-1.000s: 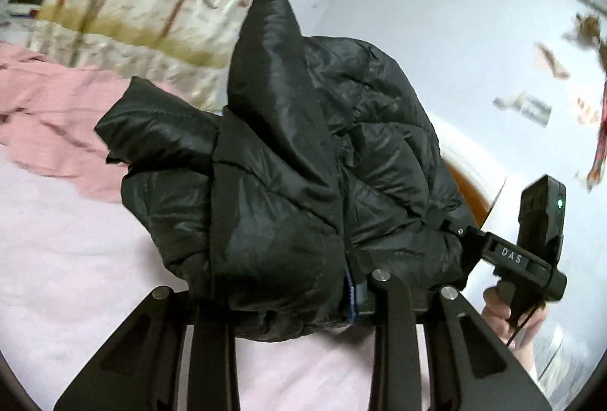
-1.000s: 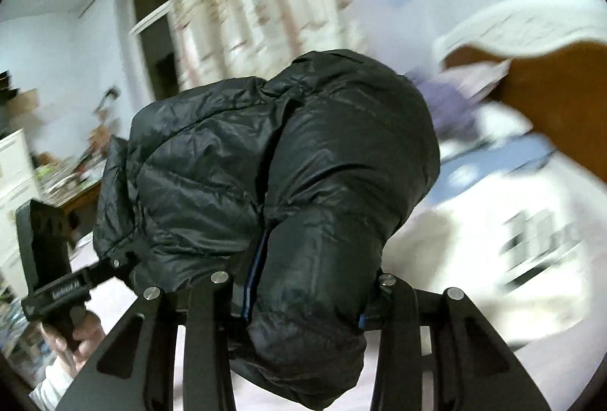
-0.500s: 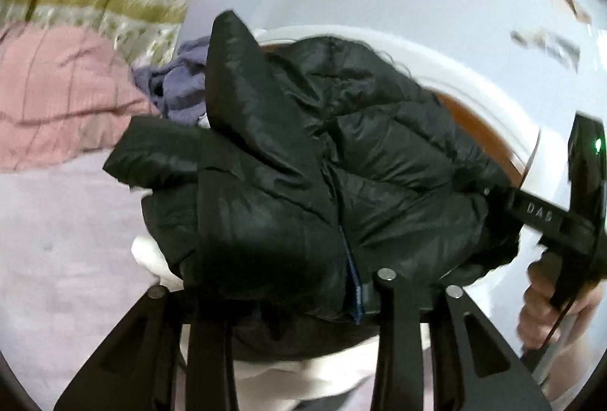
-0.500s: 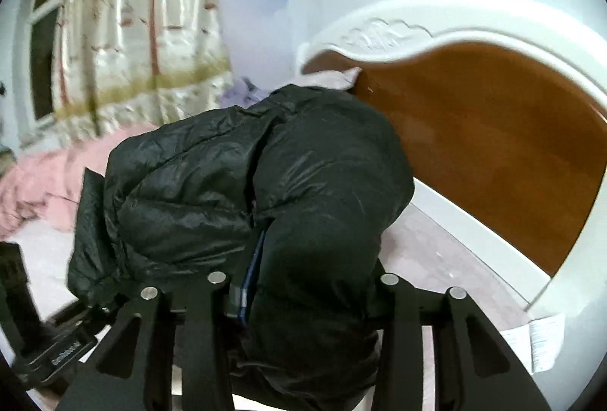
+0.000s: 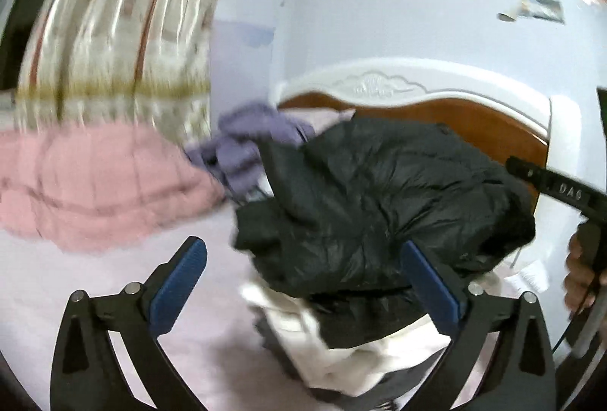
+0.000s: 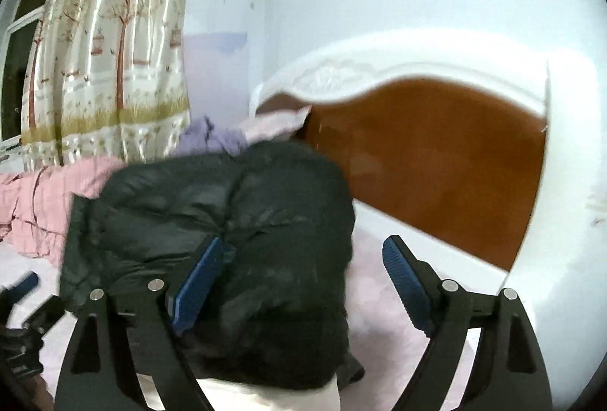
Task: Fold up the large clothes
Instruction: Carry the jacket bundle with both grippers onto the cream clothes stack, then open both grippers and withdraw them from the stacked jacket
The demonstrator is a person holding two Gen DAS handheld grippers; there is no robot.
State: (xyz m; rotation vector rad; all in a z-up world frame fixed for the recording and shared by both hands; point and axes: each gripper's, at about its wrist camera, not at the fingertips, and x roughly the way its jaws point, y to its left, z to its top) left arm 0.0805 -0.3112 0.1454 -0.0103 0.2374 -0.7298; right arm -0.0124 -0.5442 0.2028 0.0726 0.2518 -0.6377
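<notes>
The folded black puffer jacket [image 5: 379, 202] lies on a stack of pale folded clothes [image 5: 334, 346] on the bed, close to the headboard. My left gripper [image 5: 303, 282] is opening wide. Its blue pads [image 5: 182, 282] are clear of the jacket, which lies just beyond the right-hand one. My right gripper [image 6: 303, 282] is opening too. The jacket [image 6: 227, 221] bulges around its left pad [image 6: 201, 286], while the other pad stands free over the sheet. In the left wrist view the right gripper [image 5: 561, 187] and the hand holding it [image 5: 580, 274] show at the right edge.
A wooden headboard with a white carved frame [image 6: 436, 160] stands behind the jacket. A crumpled pink quilt [image 5: 95, 179] and a purple garment [image 5: 250, 141] lie to the left. A tree-patterned curtain [image 6: 114, 62] hangs at the back left. The sheet [image 5: 114, 297] is pale pink.
Both grippers held the jacket in the air and swung it toward the headboard. Their jaws have since spread apart, and the jacket now rests on the pale stack.
</notes>
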